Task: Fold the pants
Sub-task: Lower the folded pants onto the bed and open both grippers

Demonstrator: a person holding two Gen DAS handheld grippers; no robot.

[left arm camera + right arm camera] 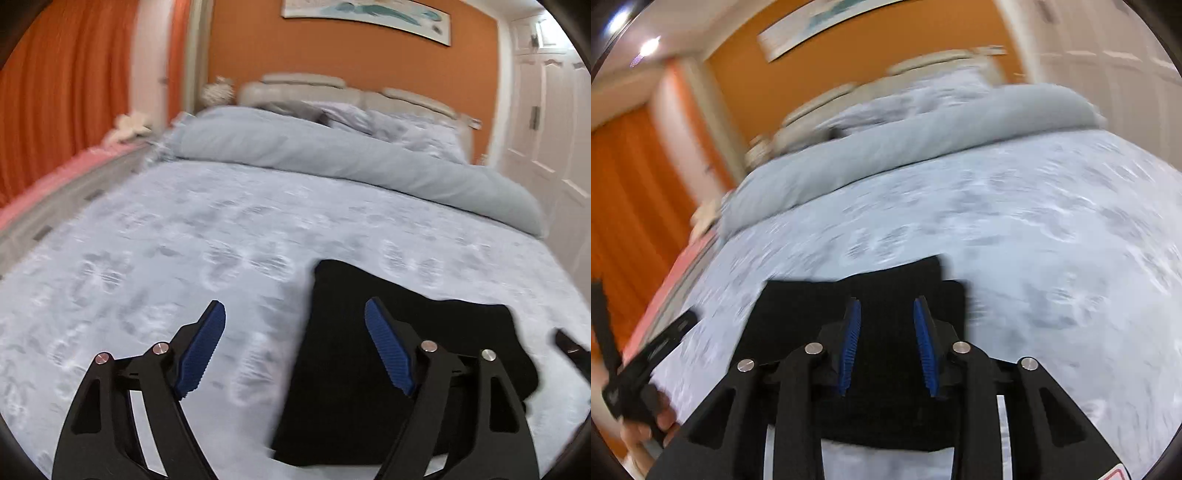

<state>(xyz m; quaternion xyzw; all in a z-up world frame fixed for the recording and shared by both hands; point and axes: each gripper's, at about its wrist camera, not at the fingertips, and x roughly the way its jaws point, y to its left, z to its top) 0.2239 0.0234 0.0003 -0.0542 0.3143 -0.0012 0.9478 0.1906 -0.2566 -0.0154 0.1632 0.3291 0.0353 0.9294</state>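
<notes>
The black pants (pixel 343 354) lie folded into a compact rectangle on the pale blue bedspread (pixel 184 236). My left gripper (pixel 295 314) is wide open and empty, held above the bed, with its right finger over the pants' left part. In the right wrist view the pants (pixel 798 317) lie just ahead, under my right gripper (pixel 887 308), which is open with a narrower gap and holds nothing. The left gripper's body (pixel 646 369) and the hand on it show at that view's left edge.
A rolled light blue duvet (pixel 332 158) and pillows (pixel 369 118) lie at the head of the bed against a beige headboard (pixel 306 85). Orange curtains (pixel 55 92) and a pink ledge (pixel 55 177) are left. White wardrobe doors (pixel 546 129) are right.
</notes>
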